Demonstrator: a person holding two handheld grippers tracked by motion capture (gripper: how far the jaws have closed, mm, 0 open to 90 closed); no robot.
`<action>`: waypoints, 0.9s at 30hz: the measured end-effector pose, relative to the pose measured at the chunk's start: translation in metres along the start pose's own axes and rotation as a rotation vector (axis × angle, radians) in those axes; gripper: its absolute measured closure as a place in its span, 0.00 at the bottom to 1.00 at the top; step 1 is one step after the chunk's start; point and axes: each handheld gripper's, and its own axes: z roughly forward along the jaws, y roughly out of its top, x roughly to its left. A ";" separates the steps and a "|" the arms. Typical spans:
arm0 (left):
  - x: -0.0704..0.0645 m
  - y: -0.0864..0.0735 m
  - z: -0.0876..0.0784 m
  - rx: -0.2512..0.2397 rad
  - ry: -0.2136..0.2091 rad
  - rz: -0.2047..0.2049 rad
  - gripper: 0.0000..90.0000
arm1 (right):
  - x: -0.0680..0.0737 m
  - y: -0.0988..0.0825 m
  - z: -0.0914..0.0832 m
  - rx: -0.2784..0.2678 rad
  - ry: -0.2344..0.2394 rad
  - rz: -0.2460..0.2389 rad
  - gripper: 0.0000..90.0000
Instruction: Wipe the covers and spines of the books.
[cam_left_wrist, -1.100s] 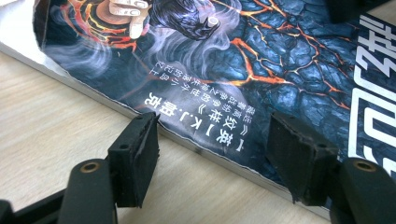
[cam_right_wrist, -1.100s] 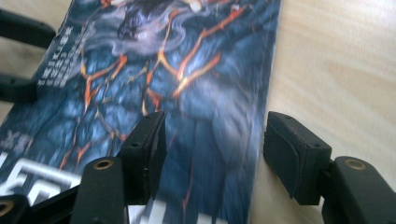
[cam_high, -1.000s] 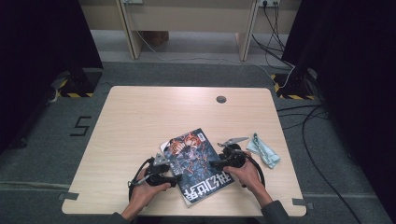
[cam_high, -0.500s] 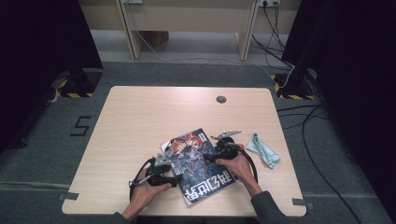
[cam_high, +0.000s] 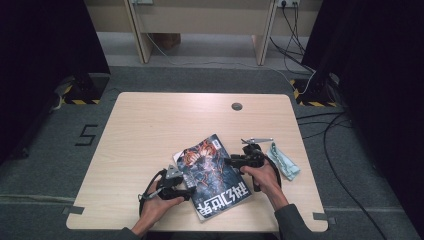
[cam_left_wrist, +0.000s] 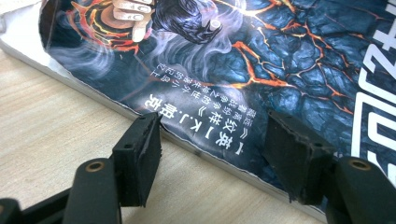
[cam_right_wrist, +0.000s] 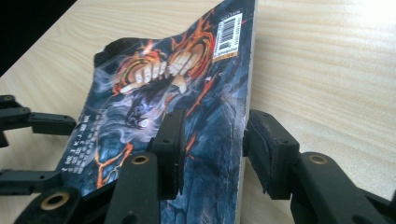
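Observation:
A paperback book (cam_high: 212, 175) with a dark blue and orange cover lies flat near the table's front edge. My left gripper (cam_high: 189, 192) rests at its left edge. In the left gripper view the left gripper (cam_left_wrist: 215, 135) is open and straddles that edge, with one pad over the wood and one over the cover (cam_left_wrist: 261, 70). My right gripper (cam_high: 228, 161) reaches in from the book's right side. Its jaws have just been closing. In the right gripper view the right gripper (cam_right_wrist: 212, 135) is open with the book's long edge (cam_right_wrist: 243, 116) between its pads, which stand apart.
A pale blue folded cloth (cam_high: 284, 161) lies on the wooden table (cam_high: 150, 130) just right of the right hand. A round cable hole (cam_high: 237, 106) sits near the far edge. The left gripper's black jaws (cam_right_wrist: 37, 149) show across the book.
The right gripper has shifted slightly up and left along the book's right edge, and its jaws stand narrower. The left gripper and the book have not moved.

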 end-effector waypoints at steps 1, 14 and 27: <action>0.000 0.000 0.000 -0.001 -0.002 -0.001 0.40 | 0.000 0.000 -0.001 -0.003 0.001 -0.004 0.66; -0.001 -0.001 -0.001 -0.001 0.008 -0.008 0.40 | 0.017 0.007 -0.013 0.009 0.020 -0.076 0.73; -0.003 -0.002 -0.001 -0.013 0.008 -0.006 0.40 | 0.021 0.006 -0.014 0.021 -0.004 -0.107 0.74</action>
